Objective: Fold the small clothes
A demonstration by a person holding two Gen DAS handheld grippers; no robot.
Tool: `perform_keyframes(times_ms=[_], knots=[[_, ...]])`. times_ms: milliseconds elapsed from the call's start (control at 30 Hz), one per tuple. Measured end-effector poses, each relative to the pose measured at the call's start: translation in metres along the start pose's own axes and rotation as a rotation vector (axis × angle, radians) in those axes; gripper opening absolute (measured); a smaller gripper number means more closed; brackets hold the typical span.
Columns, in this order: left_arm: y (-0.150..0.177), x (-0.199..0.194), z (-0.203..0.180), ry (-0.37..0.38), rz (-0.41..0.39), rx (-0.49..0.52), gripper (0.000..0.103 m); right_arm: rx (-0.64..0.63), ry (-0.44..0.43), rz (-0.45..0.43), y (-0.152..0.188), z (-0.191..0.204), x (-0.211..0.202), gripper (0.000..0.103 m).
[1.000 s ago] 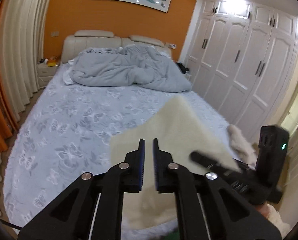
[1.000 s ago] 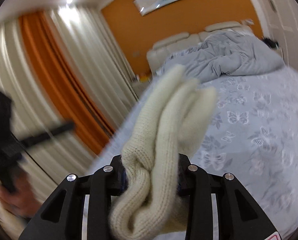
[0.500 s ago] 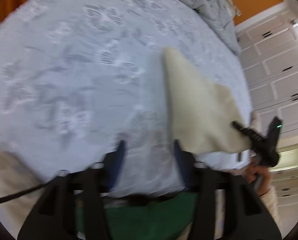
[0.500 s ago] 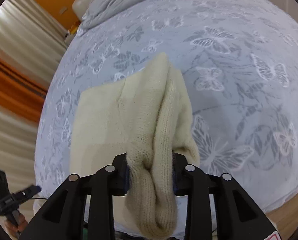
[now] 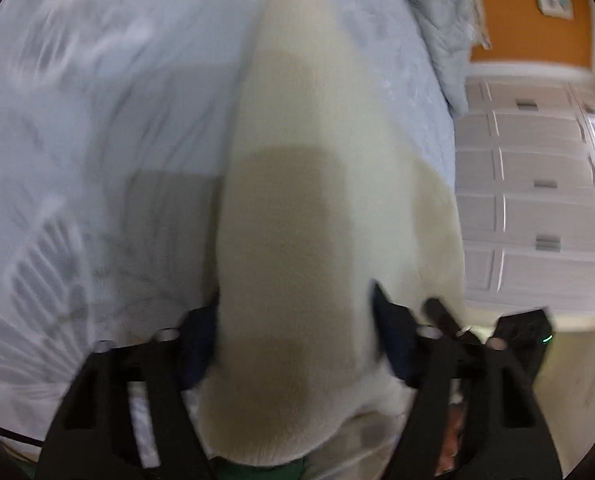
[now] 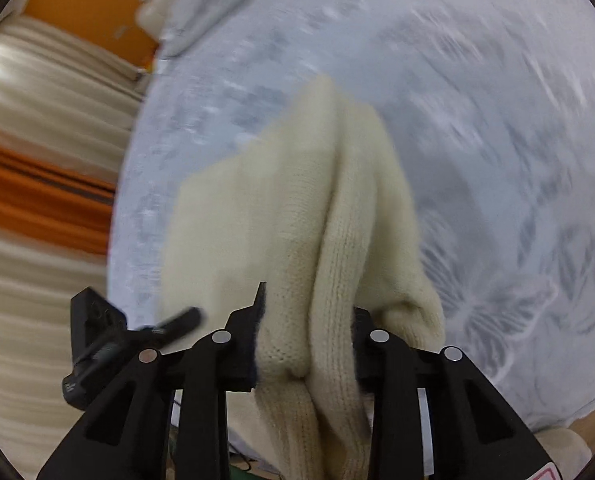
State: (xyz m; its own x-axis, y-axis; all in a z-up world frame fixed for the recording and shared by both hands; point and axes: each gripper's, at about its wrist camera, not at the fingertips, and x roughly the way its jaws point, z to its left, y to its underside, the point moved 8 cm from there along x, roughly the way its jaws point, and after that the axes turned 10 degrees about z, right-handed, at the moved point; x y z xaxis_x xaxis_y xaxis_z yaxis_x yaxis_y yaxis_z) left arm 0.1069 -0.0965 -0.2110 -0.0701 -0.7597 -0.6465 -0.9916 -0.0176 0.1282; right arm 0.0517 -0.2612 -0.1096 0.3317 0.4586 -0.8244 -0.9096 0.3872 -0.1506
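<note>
A: Left gripper: status?
B: Swinging down from the room view toward the bed. Fingers are spreading wide, with the knit now lying between them; a second ago they were nearly closed and empty. Gripping or not: cannot tell, too blurred.
A: Knit, location?
B: Hanging over the bed's near edge, partly draping onto the sheet.
A: Right gripper?
B: Still clenching a bunched fold of the knit, as before.
A: Meaning?
B: Likely lowering it flat, both ends held, for the first fold.
</note>
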Motion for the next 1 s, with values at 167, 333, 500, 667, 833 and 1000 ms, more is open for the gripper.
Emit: perform_keyframes(times_ms=[167, 333, 500, 667, 833, 1000], knots=[[-0.013, -0.098, -0.063, 0.012, -0.126, 0.145, 0.047, -0.213, -0.124, -0.191, -0.024, 0.116, -0.076, 0.028], [-0.004, -0.216, -0.117, -0.044, -0.264, 0.328, 0.047, -0.34, -0.221, -0.29, -0.012, 0.19, -0.12, 0.028], [-0.015, -0.221, -0.08, -0.289, -0.301, 0.327, 0.067, -0.237, -0.077, -0.235, -0.009, 0.139, -0.026, 0.056], [-0.009, -0.162, 0.019, -0.445, -0.228, 0.165, 0.07, -0.028, 0.121, -0.024, 0.021, 0.056, 0.049, 0.006], [0.015, -0.172, 0.023, -0.486, -0.323, 0.212, 0.071, -0.25, 0.107, -0.045, 0.031, 0.123, 0.035, 0.005], [0.005, -0.154, 0.022, -0.606, -0.3, 0.284, 0.075, -0.303, 0.268, 0.05, 0.013, 0.12, 0.1, 0.005]])
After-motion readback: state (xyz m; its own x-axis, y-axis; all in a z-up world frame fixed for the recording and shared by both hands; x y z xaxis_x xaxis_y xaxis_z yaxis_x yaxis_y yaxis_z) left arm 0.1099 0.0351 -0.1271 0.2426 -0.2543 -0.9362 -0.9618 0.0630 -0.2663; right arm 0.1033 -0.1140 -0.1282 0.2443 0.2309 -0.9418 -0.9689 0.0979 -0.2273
